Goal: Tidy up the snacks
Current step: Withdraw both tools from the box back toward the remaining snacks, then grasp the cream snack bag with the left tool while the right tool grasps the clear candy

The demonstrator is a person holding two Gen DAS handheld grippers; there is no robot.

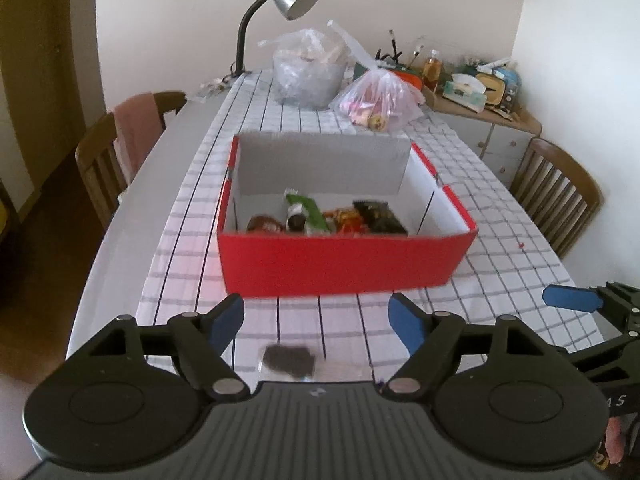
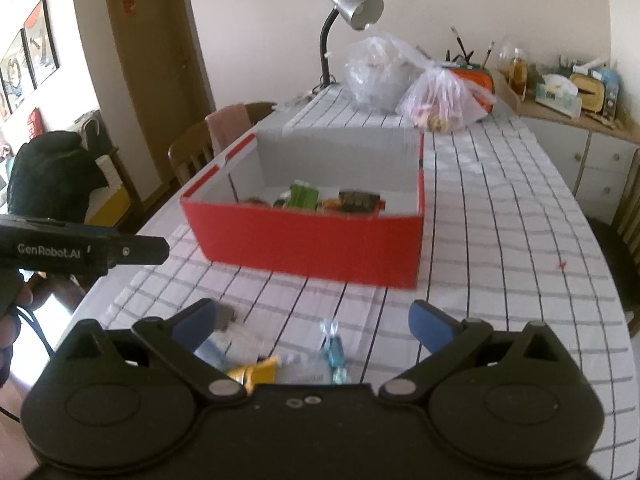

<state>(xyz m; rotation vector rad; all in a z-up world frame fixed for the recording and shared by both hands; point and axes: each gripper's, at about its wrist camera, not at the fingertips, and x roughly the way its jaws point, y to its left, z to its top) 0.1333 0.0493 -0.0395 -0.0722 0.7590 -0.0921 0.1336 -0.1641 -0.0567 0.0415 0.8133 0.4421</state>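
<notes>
A red box [image 1: 340, 264] with white inner walls stands on the checked tablecloth and holds several snack packets, among them a green one [image 1: 306, 210] and a dark one [image 1: 378, 216]. It also shows in the right wrist view [image 2: 308, 246]. My left gripper [image 1: 318, 320] is open and empty above a dark snack in a clear wrapper [image 1: 288, 360] near the table's front edge. My right gripper [image 2: 314, 322] is open and empty above loose snacks: a blue candy [image 2: 334, 350], a yellow packet [image 2: 256, 370] and a clear packet [image 2: 240, 336].
Two plastic bags [image 1: 308, 68] [image 1: 378, 98] and a desk lamp [image 1: 280, 4] stand at the table's far end. Wooden chairs [image 1: 116, 152] [image 1: 556, 188] flank the table. A cluttered sideboard [image 1: 480, 96] is at the back right. The left gripper's body [image 2: 80, 250] shows in the right wrist view.
</notes>
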